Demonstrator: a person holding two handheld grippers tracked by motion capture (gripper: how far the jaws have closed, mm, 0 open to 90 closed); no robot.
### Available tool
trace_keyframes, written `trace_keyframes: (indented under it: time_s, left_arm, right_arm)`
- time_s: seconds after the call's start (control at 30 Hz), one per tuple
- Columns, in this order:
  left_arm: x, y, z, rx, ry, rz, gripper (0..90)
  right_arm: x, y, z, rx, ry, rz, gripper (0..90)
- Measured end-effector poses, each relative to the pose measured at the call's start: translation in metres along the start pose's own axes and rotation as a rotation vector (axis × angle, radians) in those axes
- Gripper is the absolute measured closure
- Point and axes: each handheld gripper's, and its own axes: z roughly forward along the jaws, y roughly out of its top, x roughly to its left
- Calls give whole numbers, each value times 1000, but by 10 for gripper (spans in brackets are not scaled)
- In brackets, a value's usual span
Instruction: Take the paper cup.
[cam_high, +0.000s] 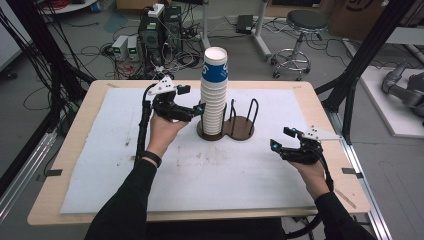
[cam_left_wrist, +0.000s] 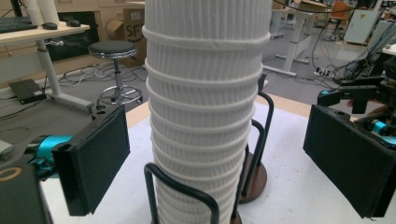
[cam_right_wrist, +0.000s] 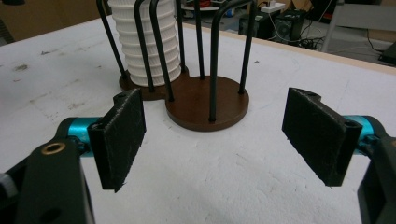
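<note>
A tall stack of white ribbed paper cups (cam_high: 214, 95), its top cup printed blue, stands in the left ring of a brown two-ring holder with black wire posts (cam_high: 243, 129). My left gripper (cam_high: 198, 109) is level at the stack's left side. In the left gripper view the stack (cam_left_wrist: 205, 93) rises between the spread pads of my left gripper (cam_left_wrist: 222, 158), with a gap on each side. My right gripper (cam_high: 276, 145) hovers open at the table's right. In its own view the right gripper (cam_right_wrist: 219, 140) has nothing between its pads and faces the holder's empty ring (cam_right_wrist: 208, 100).
A white mat (cam_high: 200, 170) covers the wooden table (cam_high: 80, 150). Beyond the far edge are a round stool (cam_high: 300, 30) and computer boxes with cables on the floor (cam_high: 150, 35). Black frame struts (cam_high: 365, 55) rise at the right.
</note>
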Motion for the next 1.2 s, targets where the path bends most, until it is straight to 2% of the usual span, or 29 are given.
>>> trace_keyframes:
  time_s: [0.1,0.3,0.53,0.67,0.9,0.97,1.2]
  left_arm:
    - [1,1,4,-7,6,5,70]
    - [6,8,19,13,-8,8,71]
    - [7,13,37,22,-48,10,71]
    - [6,15,45,29,-39,7,66]
    - [10,14,51,34,-21,-5,67]
    - [10,15,52,28,-30,-3,106]
    - [9,15,51,33,-27,1,108]
  right_arm:
    - [0,0,0,-1,1,-3,219]
    - [0,0,0,-1,3,-1,219]
    - [0,0,0,2,8,0,219]
    - [0,0,0,1,9,-2,219]
    - [1,0,1,3,12,-2,219]
    - [1,0,1,2,12,-2,219]
    - [2,1,1,2,16,1,219]
